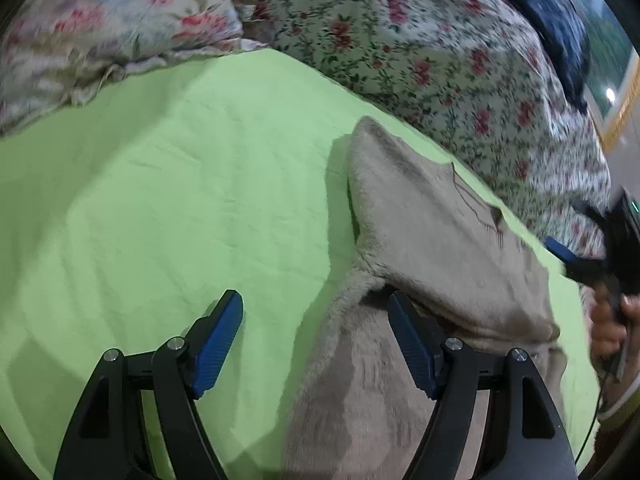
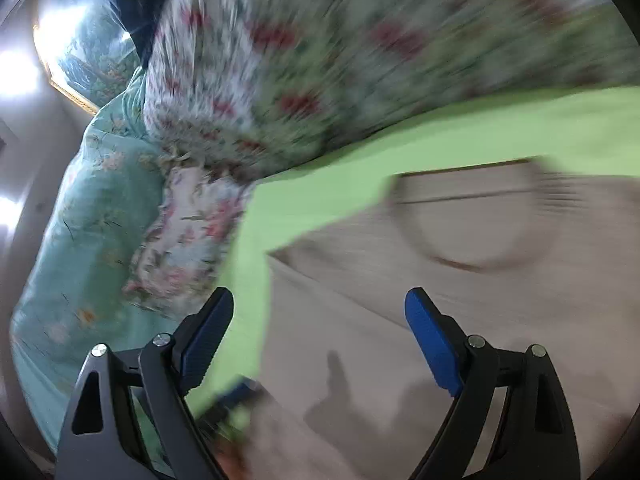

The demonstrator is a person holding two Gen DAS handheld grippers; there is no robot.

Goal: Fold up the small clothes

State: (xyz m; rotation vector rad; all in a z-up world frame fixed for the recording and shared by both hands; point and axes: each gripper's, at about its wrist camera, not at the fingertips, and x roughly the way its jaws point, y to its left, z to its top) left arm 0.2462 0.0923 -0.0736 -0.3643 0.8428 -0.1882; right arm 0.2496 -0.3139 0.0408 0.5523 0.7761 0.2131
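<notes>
A beige fleece garment [image 1: 432, 248] lies partly folded on the green bed sheet [image 1: 180, 184]. My left gripper [image 1: 316, 304] is open and empty, its right finger over the garment's edge, its left finger over bare sheet. In the right wrist view the same garment [image 2: 460, 280] shows with its neckline at the far side, blurred by motion. My right gripper [image 2: 320, 304] is open and empty above the garment's left edge. The right gripper also shows at the right edge of the left wrist view [image 1: 592, 256], held by a hand.
A floral quilt [image 1: 420, 52] and a floral pillow [image 1: 108, 28] are heaped along the far side of the sheet. A teal floral cover [image 2: 80, 240] hangs at the bed's left side. A dark blue cloth [image 1: 552, 16] lies on the quilt.
</notes>
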